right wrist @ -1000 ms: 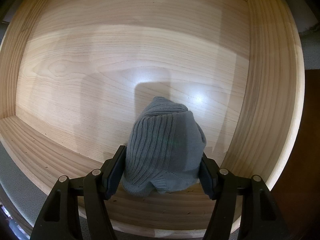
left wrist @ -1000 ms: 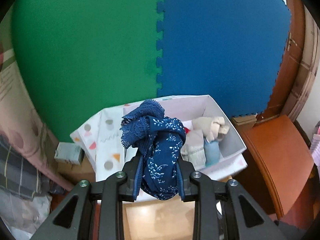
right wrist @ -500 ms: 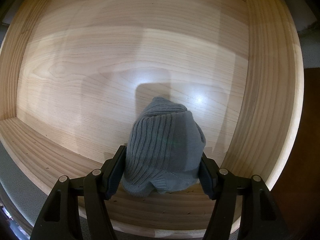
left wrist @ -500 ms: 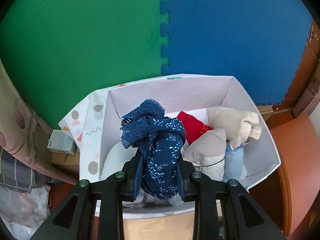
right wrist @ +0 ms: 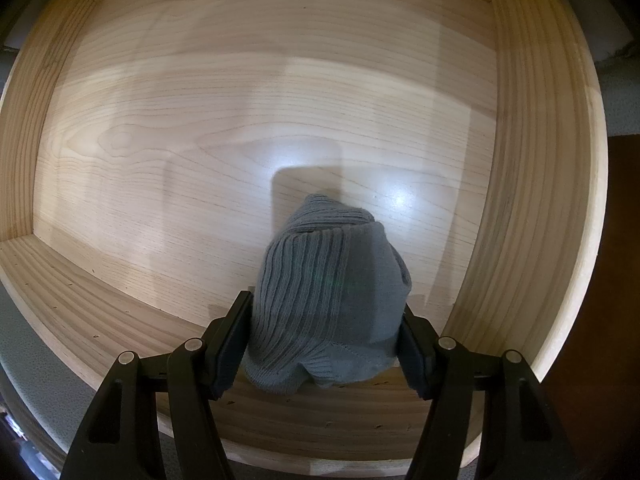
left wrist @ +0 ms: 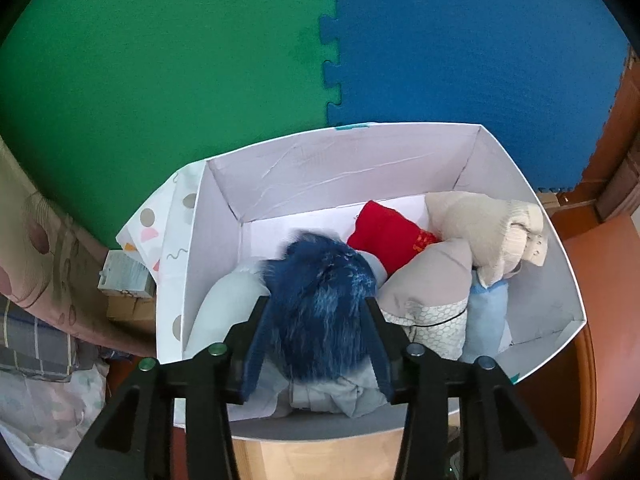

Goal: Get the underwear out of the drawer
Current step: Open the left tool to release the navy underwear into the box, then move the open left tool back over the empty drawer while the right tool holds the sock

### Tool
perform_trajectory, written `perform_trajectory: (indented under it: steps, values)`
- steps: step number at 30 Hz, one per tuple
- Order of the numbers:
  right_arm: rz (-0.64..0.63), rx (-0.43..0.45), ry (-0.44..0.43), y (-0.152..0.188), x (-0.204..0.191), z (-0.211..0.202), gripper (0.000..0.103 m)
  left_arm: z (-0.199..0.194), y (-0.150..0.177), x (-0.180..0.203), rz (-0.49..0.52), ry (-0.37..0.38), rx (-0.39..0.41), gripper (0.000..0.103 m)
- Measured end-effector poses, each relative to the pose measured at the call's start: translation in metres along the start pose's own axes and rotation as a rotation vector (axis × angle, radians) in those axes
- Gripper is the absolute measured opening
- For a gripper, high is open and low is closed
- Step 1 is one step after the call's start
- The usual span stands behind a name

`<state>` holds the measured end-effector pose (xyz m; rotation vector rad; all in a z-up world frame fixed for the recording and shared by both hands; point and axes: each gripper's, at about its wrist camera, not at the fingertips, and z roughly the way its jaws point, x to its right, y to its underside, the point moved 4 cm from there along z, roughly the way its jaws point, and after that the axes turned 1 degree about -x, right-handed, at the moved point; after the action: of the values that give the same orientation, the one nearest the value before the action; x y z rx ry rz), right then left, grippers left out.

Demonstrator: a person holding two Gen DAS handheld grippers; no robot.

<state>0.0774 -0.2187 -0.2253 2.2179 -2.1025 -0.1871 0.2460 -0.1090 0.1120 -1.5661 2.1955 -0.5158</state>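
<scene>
In the left wrist view, dark blue patterned underwear (left wrist: 320, 280) shows blurred between the fingers of my left gripper (left wrist: 316, 304), whose jaws are opening. It is over the white box (left wrist: 340, 168), just above the folded garments in there, and the pads no longer squeeze it. My right gripper (right wrist: 325, 302) points down into the wooden drawer (right wrist: 160, 120) and is shut on a grey ribbed garment (right wrist: 320, 264), whose lower end is at the drawer's bottom. Nothing else lies in the part of the drawer that I see.
The box holds a red piece (left wrist: 384, 236), a beige knitted piece (left wrist: 480, 228), a grey-beige one (left wrist: 432, 280), a light blue one (left wrist: 486, 312) and a white one (left wrist: 224, 304). Green (left wrist: 160, 60) and blue (left wrist: 480, 40) foam mats lie beyond. A small carton (left wrist: 124, 280) stands left of the box.
My left gripper came down closer over the white box and its jaws have spread; the blue underwear, firmly pinched before, now slips blurred between them. The right gripper and grey garment are unchanged.
</scene>
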Motion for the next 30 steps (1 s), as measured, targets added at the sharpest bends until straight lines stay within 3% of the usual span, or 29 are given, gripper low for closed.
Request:
perform_trajectory:
  steps: [3, 10, 13, 21, 30]
  values:
    - [0.001, 0.0, 0.001, 0.0, 0.002, 0.001, 0.062, -0.005, -0.003, -0.002, -0.016, 0.001, 0.01, 0.053]
    - [0.002, 0.0, 0.003, 0.0, 0.002, 0.001, 0.062, -0.041, 0.002, -0.014, -0.05, 0.016, 0.083, 0.054]
    - [0.004, 0.0, 0.005, 0.0, 0.001, 0.001, 0.062, -0.06, 0.012, -0.02, -0.038, -0.01, 0.131, 0.054]
    - [0.003, -0.005, 0.017, -0.008, 0.003, -0.005, 0.062, -0.087, 0.074, -0.039, 0.018, -0.104, 0.193, 0.054]
    - [0.003, -0.002, 0.016, -0.011, 0.004, -0.009, 0.062, -0.054, 0.171, -0.075, -0.102, -0.132, 0.111, 0.054]
